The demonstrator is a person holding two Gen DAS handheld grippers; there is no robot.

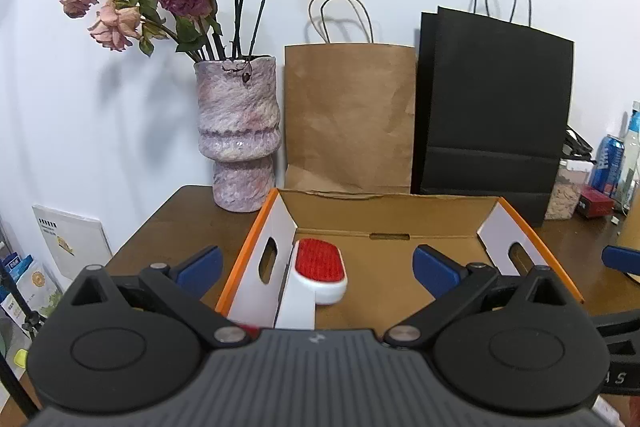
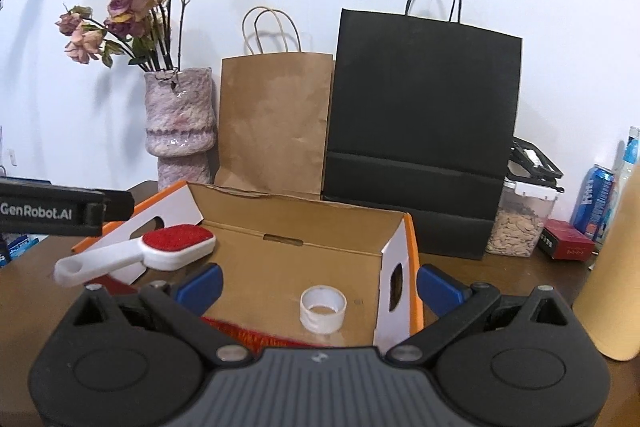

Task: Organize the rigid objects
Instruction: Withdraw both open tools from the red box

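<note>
- The vase of dried flowers stands at the far left of the surface, clear of the work area.
- Left gripper: fingers spread, empty, above the box's left wall.
- The lint brush leans over that wall, head inside the cardboard box, seemingly just deposited.
- The tape roll lies on the box floor.
- Right gripper: fingers spread, empty, straddling the box's right wall.

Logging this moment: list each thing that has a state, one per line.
left gripper: open, holding nothing
right gripper: open, holding nothing
cardboard box: open-topped, flaps up
lint brush: head in box, handle over the wall
tape roll: in box, hole up
snack jar: lid shut
</note>
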